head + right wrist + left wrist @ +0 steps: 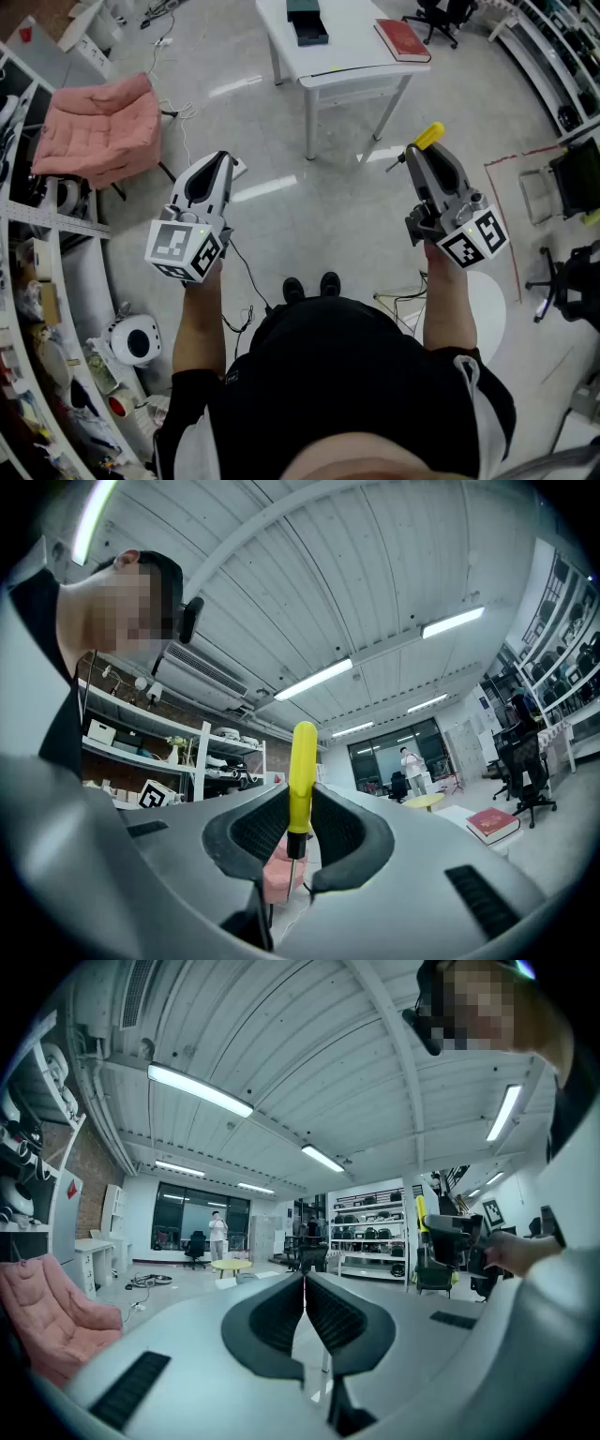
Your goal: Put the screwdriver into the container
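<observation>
My right gripper point(417, 152) point(300, 797) is shut on a yellow-handled screwdriver point(429, 136) point(301, 771). The handle stands upright between the jaws and its thin metal shaft points down. My left gripper point(223, 159) point(305, 1286) is shut, with its ribbed pads pressed together and nothing between them. Both are held in the air at chest height, above the floor. A dark open box point(307, 22) lies on the white table point(361, 58) ahead. In the left gripper view the right gripper point(452, 1237) and its screwdriver point(421, 1211) show at the right.
A red book point(401, 38) point(492, 824) lies on the table's right end. A pink armchair point(98, 127) point(47, 1312) stands at the left. Shelves line the left wall, office chairs point(567, 281) stand at the right, and cables trail on the floor. A person point(217, 1234) stands far off.
</observation>
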The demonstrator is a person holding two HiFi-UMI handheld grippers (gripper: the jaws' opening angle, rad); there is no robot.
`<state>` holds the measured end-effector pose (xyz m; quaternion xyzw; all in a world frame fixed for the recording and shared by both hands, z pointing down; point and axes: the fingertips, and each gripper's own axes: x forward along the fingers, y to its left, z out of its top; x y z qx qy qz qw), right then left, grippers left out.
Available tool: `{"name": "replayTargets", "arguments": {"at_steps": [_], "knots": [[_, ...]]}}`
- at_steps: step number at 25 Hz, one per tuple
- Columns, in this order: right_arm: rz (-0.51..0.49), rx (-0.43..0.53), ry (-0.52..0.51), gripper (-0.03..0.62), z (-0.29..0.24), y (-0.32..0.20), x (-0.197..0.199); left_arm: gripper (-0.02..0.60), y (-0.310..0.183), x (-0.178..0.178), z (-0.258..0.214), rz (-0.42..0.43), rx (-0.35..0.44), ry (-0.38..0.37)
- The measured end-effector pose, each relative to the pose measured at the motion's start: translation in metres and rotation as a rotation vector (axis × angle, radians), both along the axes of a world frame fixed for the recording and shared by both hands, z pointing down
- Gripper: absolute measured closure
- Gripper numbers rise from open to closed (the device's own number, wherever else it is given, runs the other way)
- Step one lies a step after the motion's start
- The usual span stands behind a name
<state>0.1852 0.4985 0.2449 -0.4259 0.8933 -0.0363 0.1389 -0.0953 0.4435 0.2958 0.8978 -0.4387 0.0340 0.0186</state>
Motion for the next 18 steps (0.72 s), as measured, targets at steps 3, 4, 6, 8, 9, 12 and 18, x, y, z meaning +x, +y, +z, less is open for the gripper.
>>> {"name": "replayTargets", "arguments": {"at_steps": [3,4,6,8,9,12,18], "knots": [[-0.005,0.0,0.005,0.507,-0.001,0.004,-0.002,0.561,0.005,0.001,-0.001,0.004,0.002,0.003],[-0.007,0.001,0.007,0.507,-0.001,0.005,-0.004,0.561,0.005,0.0,-0.001,0.005,0.003,0.003],[-0.012,0.003,0.014,0.507,-0.002,0.005,-0.008,0.561,0.005,-0.002,-0.002,0.006,0.006,0.003],[-0.018,0.004,0.023,0.507,-0.002,0.004,-0.013,0.561,0.006,-0.006,-0.002,0.004,0.007,0.005],[-0.022,0.004,0.026,0.507,-0.002,0.004,-0.016,0.561,0.006,-0.008,-0.001,0.002,0.007,0.006],[-0.038,0.003,0.024,0.507,-0.002,0.004,-0.023,0.561,0.008,-0.016,0.0,-0.009,0.007,0.007],[-0.09,0.013,0.009,0.507,-0.006,0.001,-0.061,0.561,0.015,-0.059,0.003,-0.049,0.009,0.019]]}}
